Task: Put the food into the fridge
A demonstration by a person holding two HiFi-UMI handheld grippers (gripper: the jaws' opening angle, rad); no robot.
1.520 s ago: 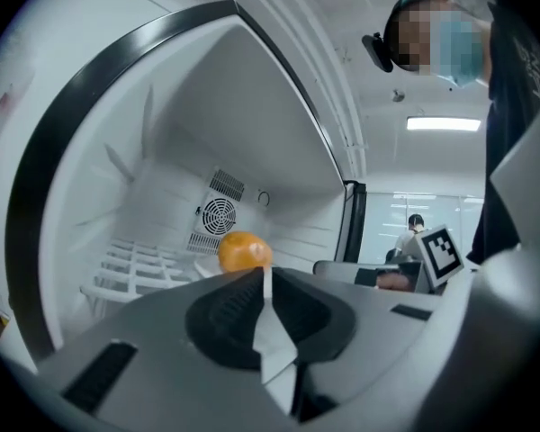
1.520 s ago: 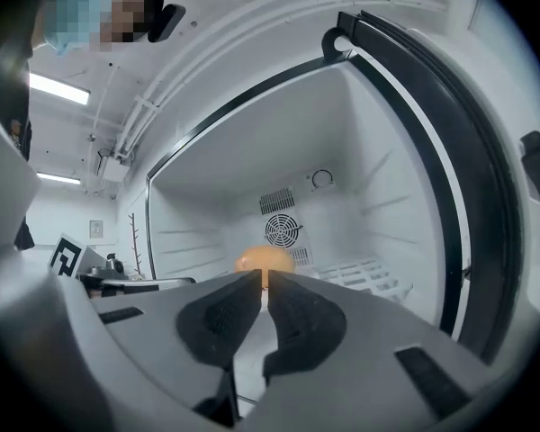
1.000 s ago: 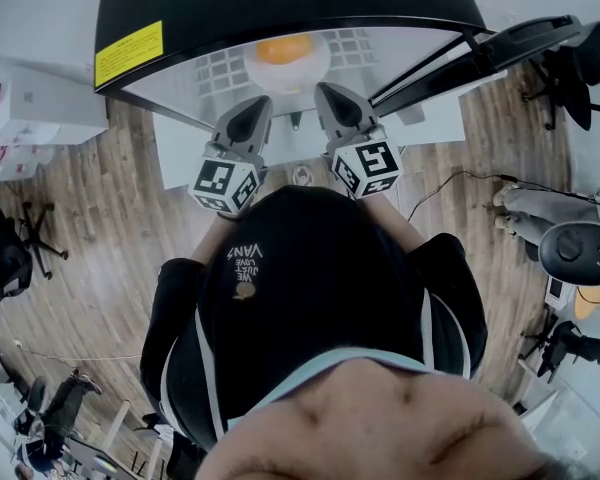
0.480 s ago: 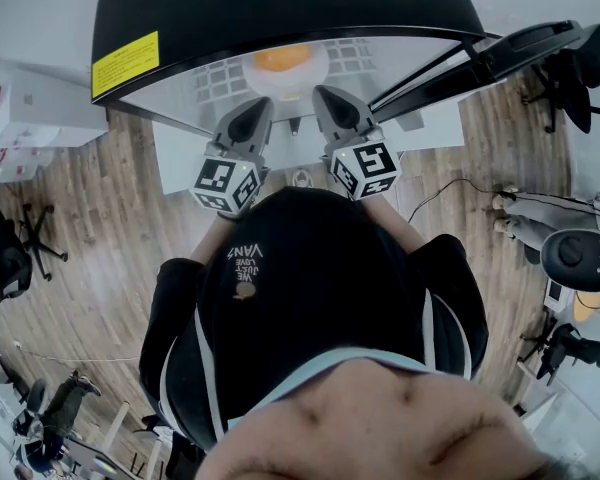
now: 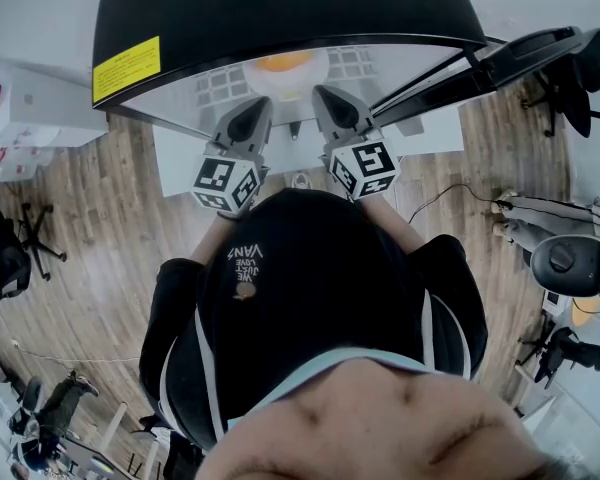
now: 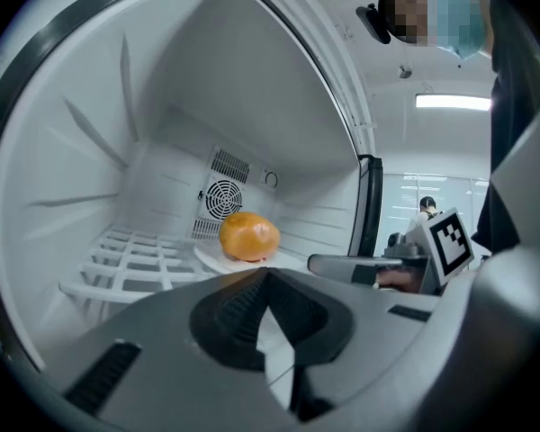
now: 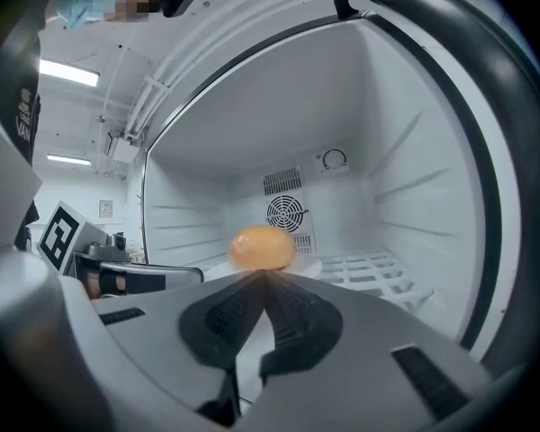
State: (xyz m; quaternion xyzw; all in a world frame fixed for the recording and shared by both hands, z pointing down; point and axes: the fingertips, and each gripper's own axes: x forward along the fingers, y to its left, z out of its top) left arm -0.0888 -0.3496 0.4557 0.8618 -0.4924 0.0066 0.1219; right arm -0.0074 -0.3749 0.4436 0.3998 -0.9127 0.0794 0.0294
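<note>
The orange food (image 6: pixel 249 237) sits on a white plate (image 6: pixel 209 257) on the wire shelf (image 6: pixel 135 261), deep inside the fridge (image 5: pixel 280 8), so the main job looks done. Both claws hang at the opening, apart from the plate. The left gripper (image 6: pixel 268 274) is clenched on nothing, and the right gripper (image 7: pixel 265 275) likewise has its jaws pressed together, empty. What seems left is closing the door (image 5: pixel 525 48), which stands open.

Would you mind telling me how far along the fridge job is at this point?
Done: the orange food sits on its plate on the fridge's wire shelf. In hand: nothing; left gripper and right gripper are shut at the plate's edge. Left, likely: withdraw, close the open door.
</note>
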